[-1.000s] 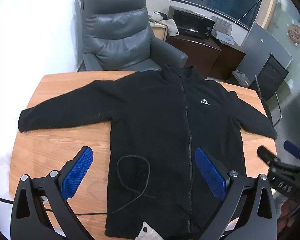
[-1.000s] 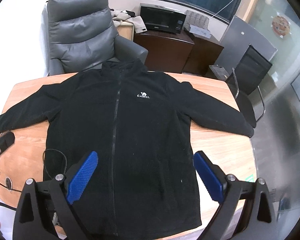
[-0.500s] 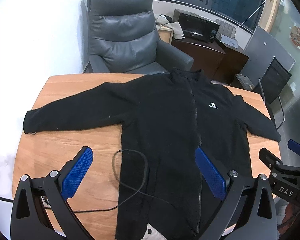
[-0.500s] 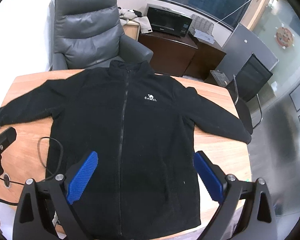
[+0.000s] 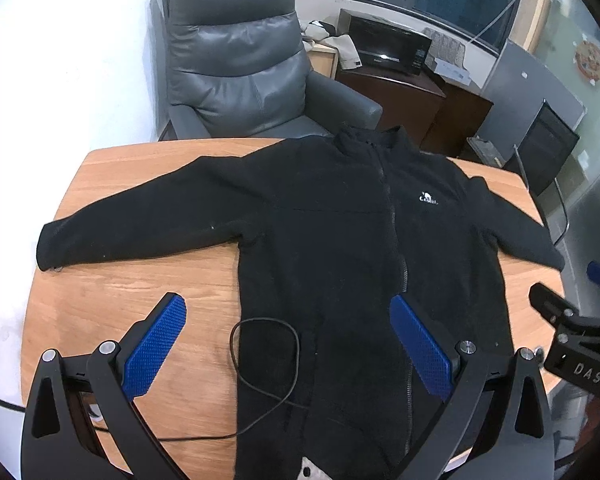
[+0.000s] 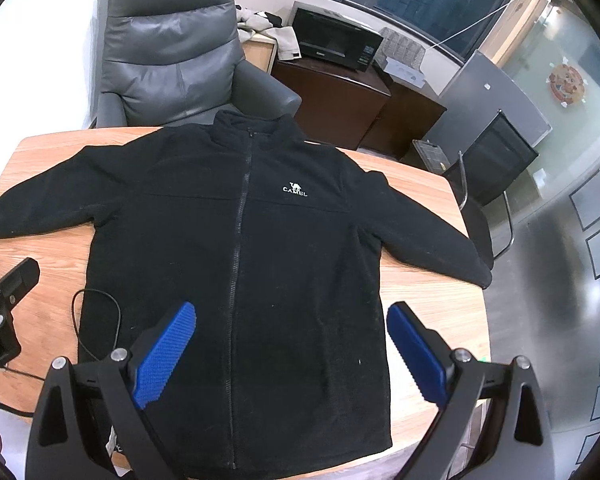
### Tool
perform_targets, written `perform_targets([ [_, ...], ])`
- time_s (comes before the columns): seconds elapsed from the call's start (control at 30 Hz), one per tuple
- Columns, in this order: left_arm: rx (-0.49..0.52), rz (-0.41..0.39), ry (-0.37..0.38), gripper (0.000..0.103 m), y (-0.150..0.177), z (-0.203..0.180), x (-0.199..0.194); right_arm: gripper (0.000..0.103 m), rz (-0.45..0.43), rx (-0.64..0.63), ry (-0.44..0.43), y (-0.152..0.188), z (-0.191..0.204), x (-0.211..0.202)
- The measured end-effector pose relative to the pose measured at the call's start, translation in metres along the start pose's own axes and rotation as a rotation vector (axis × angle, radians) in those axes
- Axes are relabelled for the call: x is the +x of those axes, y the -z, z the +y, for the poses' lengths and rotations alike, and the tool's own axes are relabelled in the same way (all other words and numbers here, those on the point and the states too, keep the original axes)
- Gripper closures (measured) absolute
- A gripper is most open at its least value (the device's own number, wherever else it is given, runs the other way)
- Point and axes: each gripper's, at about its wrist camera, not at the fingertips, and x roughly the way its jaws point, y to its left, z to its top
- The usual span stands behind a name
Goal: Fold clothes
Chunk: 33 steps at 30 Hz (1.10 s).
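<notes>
Black zip-up fleece jacket lies flat, sleeves spread, across the wooden worktop; left hand-held gripper and right hand-held gripper hover released above its hem.

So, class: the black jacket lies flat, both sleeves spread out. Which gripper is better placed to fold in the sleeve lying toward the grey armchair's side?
Probably the left gripper. Its open fingers hover over that side of the jacket, nearer that sleeve. The right gripper, also open, sits across the zip.

Wooden table under spread black jacket, thin cable
</notes>
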Motion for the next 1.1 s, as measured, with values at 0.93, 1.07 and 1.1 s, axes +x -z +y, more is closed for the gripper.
perform_targets([
  [0.93,0.031,0.001,-0.122,0.0,-0.023,-0.134,0.003,0.004,-0.042,0.068,-0.178,-0.007,-0.117,0.062],
  [1.07,0.064,0.019,-0.068,0.0,-0.033,-0.158,0.025,0.004,-0.068,0.133,-0.283,0.002,-0.16,0.078],
  [1.1,0.079,0.026,-0.043,0.0,-0.036,-0.165,0.034,0.004,-0.079,0.157,-0.314,0.006,-0.179,0.086],
])
